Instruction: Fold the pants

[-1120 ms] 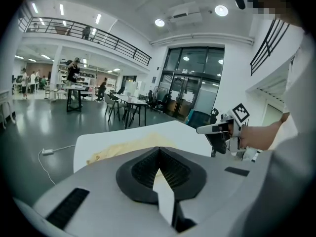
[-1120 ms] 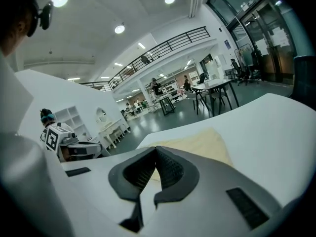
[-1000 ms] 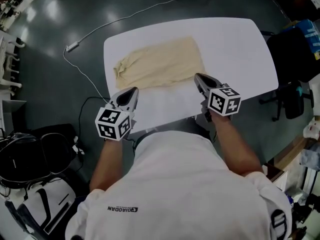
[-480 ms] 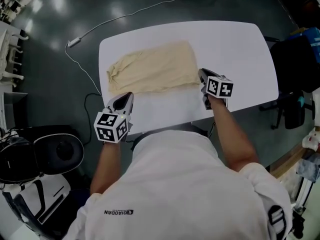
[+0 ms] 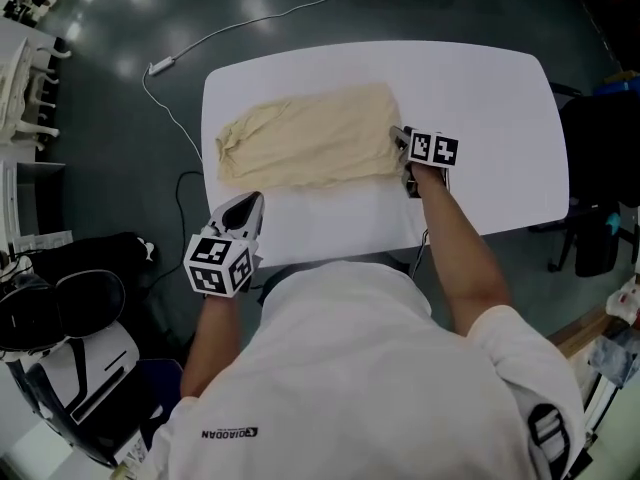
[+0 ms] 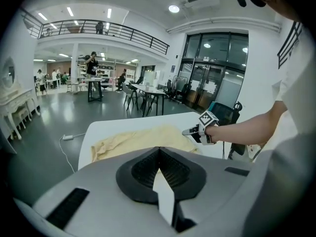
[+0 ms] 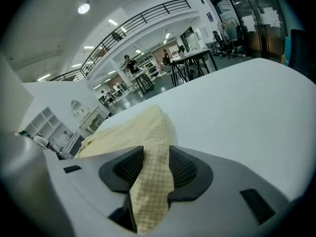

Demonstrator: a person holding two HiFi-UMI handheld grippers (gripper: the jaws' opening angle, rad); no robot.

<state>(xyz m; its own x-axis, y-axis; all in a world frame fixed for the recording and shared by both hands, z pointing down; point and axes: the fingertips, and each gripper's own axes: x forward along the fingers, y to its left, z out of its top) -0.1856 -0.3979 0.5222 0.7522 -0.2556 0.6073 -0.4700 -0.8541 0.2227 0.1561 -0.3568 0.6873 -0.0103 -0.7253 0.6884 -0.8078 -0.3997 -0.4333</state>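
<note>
Pale-yellow woven pants [image 5: 305,138] are lying flat on the far left half of the white table [image 5: 480,88]. Their long side is running left to right, and the left end is bunching into wrinkles. The cloth is looking thin, light and limp, so it is likely to sag and drag rather than hold a shape. Taking it at the two corners of one short end, one corner per tool, is looking like the sound grip. The right gripper [image 5: 400,140] is sitting at the pants' right end, its jaws opening, with the checked-weave edge lying between them and not being pinched. The left gripper [image 5: 252,206] is hovering over bare table near the front edge, apart from the pants, its jaws pressed together on nothing. A white cable [image 5: 215,40] is trailing over the grey floor beyond.
</note>
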